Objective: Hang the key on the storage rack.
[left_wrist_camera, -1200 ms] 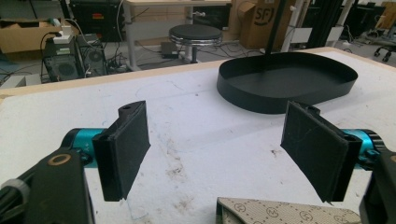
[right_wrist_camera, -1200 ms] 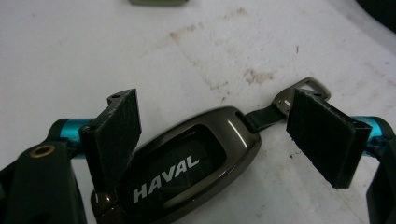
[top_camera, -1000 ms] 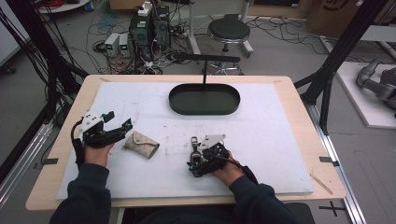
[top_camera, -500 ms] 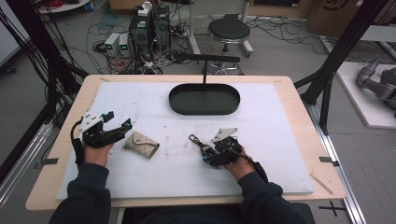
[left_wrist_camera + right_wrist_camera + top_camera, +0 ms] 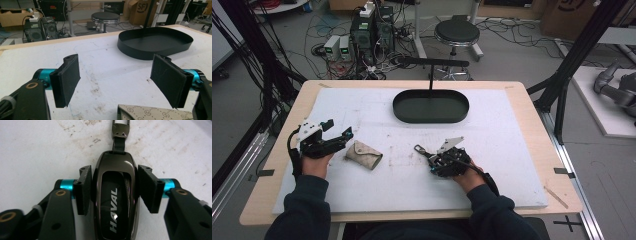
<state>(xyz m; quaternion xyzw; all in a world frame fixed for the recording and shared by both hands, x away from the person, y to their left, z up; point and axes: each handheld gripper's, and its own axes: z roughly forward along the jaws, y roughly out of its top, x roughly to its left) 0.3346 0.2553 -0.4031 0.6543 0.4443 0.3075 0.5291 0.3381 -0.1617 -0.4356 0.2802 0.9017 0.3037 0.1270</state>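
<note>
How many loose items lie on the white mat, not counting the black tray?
2. A beige pouch lies just right of the open left tongs. A dark car key fob sits right of centre, between the pads of the right tongs.

On the tabletop [image 5: 512, 125], the tray [image 5: 431, 106] sits centred near the far edge; the pouch [image 5: 364, 154] lies toward the left edge, the key fob [image 5: 432, 157] right of it, nearer the front.
</note>
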